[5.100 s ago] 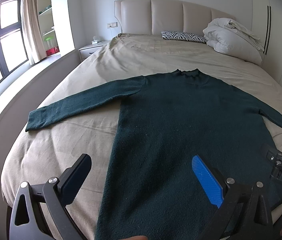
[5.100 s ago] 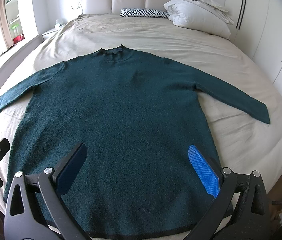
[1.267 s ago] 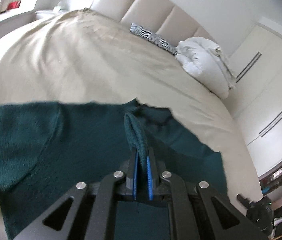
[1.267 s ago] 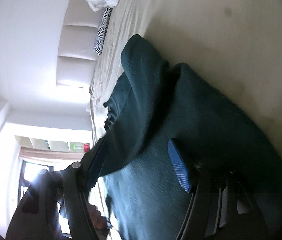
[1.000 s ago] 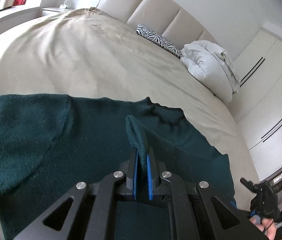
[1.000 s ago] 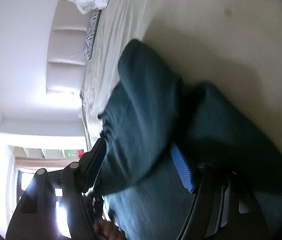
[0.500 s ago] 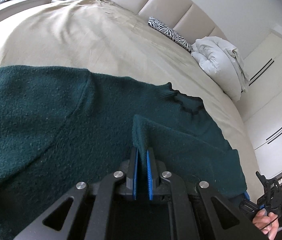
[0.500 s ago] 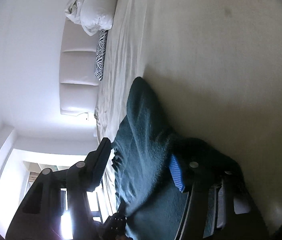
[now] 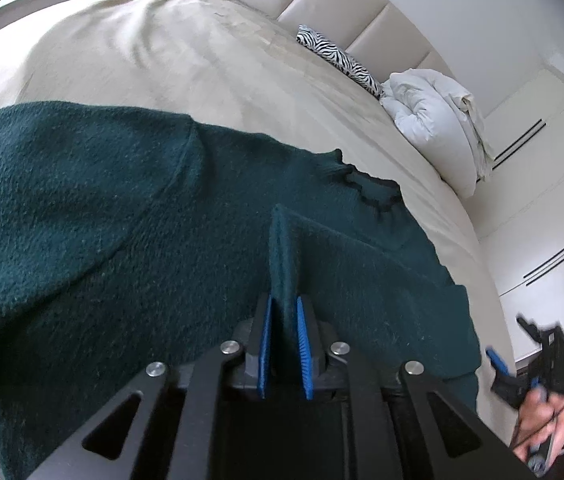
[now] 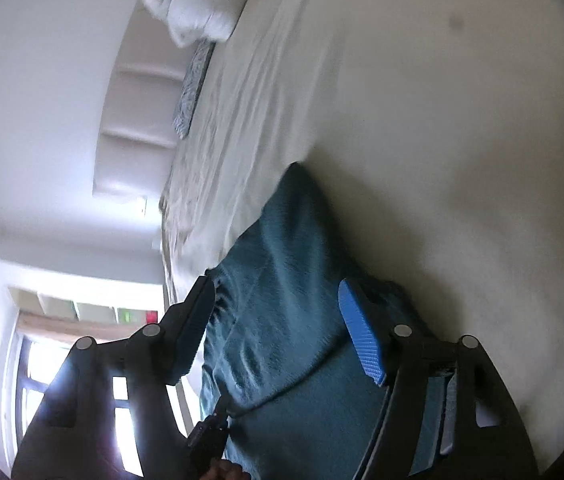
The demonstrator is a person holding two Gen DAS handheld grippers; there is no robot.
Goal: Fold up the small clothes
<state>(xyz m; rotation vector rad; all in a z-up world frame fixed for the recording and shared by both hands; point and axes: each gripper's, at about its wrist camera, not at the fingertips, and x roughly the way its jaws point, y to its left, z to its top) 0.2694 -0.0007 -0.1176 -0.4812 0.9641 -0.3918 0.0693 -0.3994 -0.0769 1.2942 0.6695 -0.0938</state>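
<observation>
- Where it lies spread on the beige bed (image 9: 186, 60), the dark green sweater (image 9: 82, 216) has one edge lifted and folded over its own body, the collar (image 9: 365, 188) toward the headboard (image 9: 365, 20).
- The left tongs (image 9: 285, 344) are clenched on that raised fold: a ridge of green knit stands upright between the two blue pads (image 9: 304, 354), which press it from both sides with almost no gap.
- From the pinch, the folded layer runs off to the right and lies flat on the rest of the sweater.
- The right tongs (image 10: 282, 336) are spread wide, grasping nothing; in the right wrist view the sweater (image 10: 282, 280) passes behind and between the parted fingers (image 10: 359, 340), and whether either pad touches the cloth cannot be told.
- In the left wrist view the right tongs (image 9: 521, 364) appear at the far right edge, blurred, off the side of the bed and just beside the sweater's edge, with the person's right hand (image 9: 541, 428) on the handle.
- A zebra-print pillow (image 9: 339, 60) and a bundled white duvet (image 9: 437, 120) sit near the headboard, well apart from the sweater.
- White wardrobe doors (image 9: 541, 200) stand beyond the bed's right side.
</observation>
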